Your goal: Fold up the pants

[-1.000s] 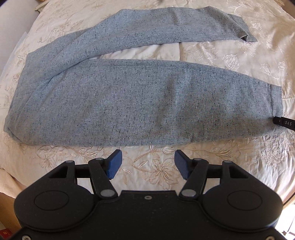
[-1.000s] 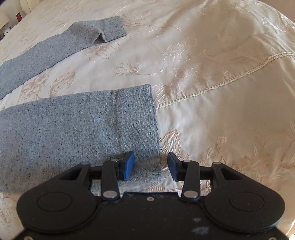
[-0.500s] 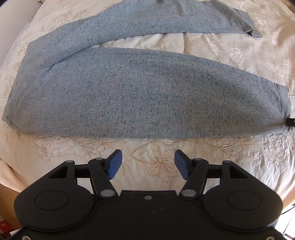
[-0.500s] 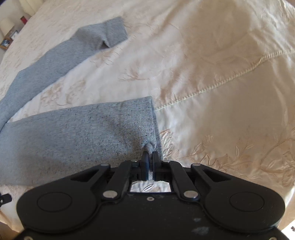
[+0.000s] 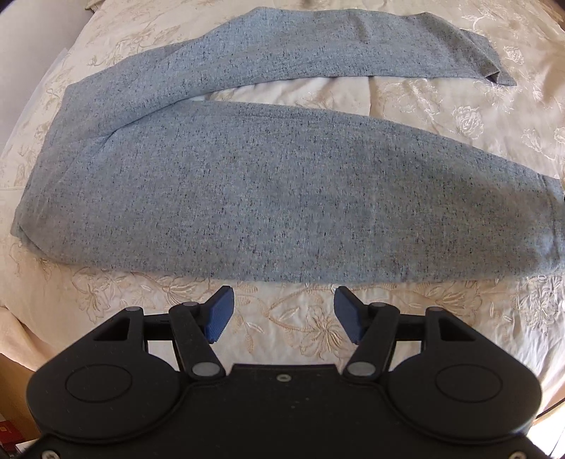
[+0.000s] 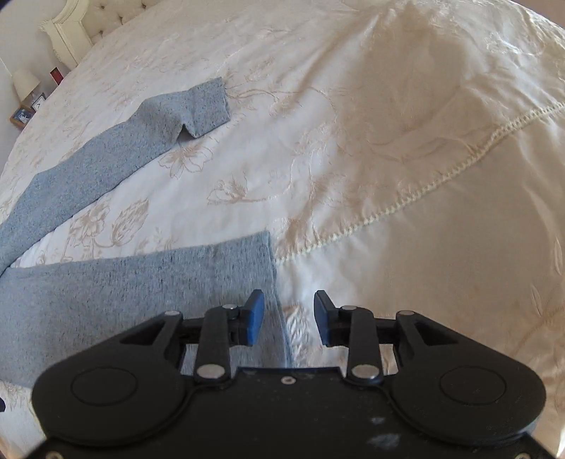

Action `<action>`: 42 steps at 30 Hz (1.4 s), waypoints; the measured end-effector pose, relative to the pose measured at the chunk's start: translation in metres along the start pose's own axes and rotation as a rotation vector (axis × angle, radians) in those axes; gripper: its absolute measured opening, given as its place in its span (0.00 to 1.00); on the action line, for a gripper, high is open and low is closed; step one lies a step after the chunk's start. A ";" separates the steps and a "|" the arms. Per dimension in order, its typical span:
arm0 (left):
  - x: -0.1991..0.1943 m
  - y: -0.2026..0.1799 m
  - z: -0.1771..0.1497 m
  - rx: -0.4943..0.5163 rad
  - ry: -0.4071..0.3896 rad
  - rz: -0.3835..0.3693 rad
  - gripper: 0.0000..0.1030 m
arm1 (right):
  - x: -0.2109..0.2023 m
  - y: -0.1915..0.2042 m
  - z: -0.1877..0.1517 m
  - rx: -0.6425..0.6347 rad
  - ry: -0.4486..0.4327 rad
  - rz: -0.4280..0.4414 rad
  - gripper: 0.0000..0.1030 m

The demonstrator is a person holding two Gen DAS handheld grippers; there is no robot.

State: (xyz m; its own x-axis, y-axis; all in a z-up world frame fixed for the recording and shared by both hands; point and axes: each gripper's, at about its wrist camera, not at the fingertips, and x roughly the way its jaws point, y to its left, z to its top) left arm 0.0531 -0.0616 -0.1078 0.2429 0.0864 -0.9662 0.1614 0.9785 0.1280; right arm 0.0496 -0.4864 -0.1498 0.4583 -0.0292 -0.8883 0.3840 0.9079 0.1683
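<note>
Grey speckled pants [image 5: 247, 197] lie flat on a cream bedspread, waist at the left, both legs running right and spread apart. My left gripper [image 5: 282, 312] is open and empty, hovering just short of the near leg's lower edge. In the right wrist view the near leg's cuff [image 6: 243, 268] lies under my right gripper [image 6: 289, 317], which is open with the cuff edge between its fingers. The far leg's cuff [image 6: 208, 106] lies further off, with a small fold in it.
The embroidered cream bedspread [image 6: 388, 159] spreads to the right with a stitched seam [image 6: 406, 204] across it. A headboard [image 6: 74, 31] and a nightstand with a lamp [image 6: 24, 84] stand at the far left. The bed's edge [image 5: 21, 353] is near the left gripper.
My right gripper shut on the near cuff half a second ago and has now opened, letting it go. The left gripper has moved closer over the pants and stays open.
</note>
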 end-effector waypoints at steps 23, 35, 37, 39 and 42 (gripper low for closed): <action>0.027 0.005 0.047 -0.010 -0.098 -0.005 0.64 | 0.041 -0.020 0.073 0.142 -0.033 -0.018 0.16; 0.024 0.010 0.017 0.037 -0.059 -0.015 0.64 | -0.028 -0.015 -0.057 0.197 0.023 0.047 0.31; 0.024 0.011 0.018 0.042 -0.060 -0.017 0.64 | -0.020 -0.008 -0.058 0.216 0.014 0.057 0.31; 0.022 0.014 0.019 0.037 -0.065 -0.025 0.64 | -0.009 -0.002 -0.053 0.251 0.005 0.066 0.31; 0.019 0.020 0.021 0.035 -0.080 -0.030 0.64 | 0.013 0.009 -0.038 0.289 0.018 0.055 0.33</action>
State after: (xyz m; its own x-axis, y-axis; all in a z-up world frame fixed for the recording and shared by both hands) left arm 0.0807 -0.0445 -0.1189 0.3128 0.0406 -0.9489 0.2024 0.9733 0.1084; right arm 0.0286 -0.4622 -0.1764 0.4714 0.0267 -0.8815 0.5727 0.7509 0.3290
